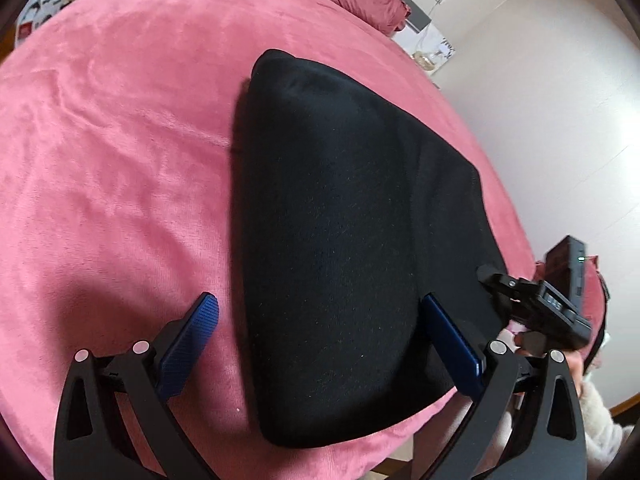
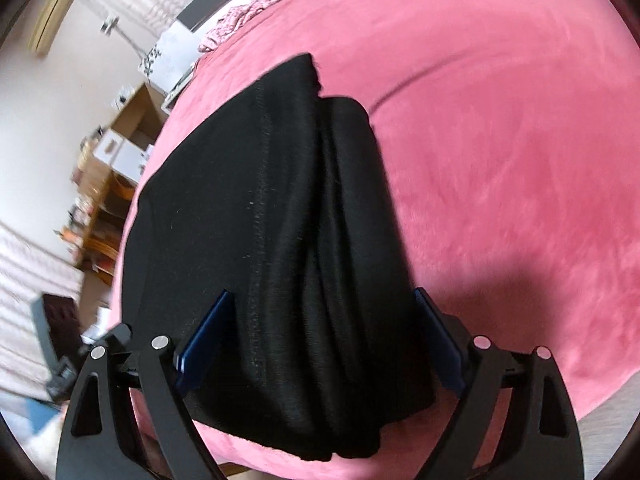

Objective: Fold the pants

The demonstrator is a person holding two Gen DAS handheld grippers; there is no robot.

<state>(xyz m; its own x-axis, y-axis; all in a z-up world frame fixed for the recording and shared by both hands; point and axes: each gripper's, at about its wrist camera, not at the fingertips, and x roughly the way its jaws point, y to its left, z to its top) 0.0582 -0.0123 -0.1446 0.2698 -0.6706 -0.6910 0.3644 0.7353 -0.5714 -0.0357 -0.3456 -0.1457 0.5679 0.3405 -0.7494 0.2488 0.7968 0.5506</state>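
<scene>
Looking along the left gripper (image 1: 320, 340), its blue pads stand wide apart and grasp nothing, straddling the near edge of the black pants (image 1: 352, 240), which lie folded on the pink bedspread (image 1: 120, 160) toward three o'clock, probably just laid flat. From the right wrist, the right gripper (image 2: 324, 340) is likewise released, jaws spread over the pants' layered edge at six o'clock.
</scene>
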